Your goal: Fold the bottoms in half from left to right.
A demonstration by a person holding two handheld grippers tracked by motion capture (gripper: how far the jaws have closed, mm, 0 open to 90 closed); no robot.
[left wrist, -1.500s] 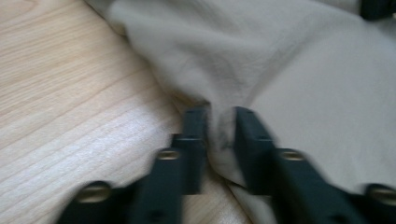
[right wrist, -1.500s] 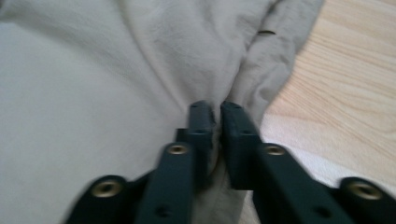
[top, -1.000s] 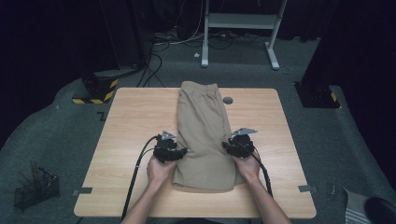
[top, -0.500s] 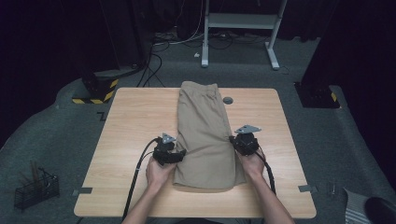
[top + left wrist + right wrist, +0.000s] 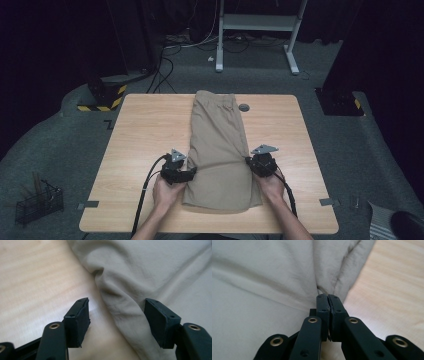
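Pinching the shorts' edges to fold
Right gripper [image 5: 328, 298] clamps shorts [image 5: 220, 150]; left gripper [image 5: 122, 315], just widened, straddles the hem (close it before lifting).

Shorts [image 5: 220, 150]: near hem partly covered by both hands in the high view; cloth runs past the top and right edges of the left gripper view.
Right gripper [image 5: 328, 302]: cloth pinched between the closed jaws is hidden there.
Basket [image 5: 37, 204] on floor: contents too small to identify.
Forearms: cut off at the bottom edge, high view.
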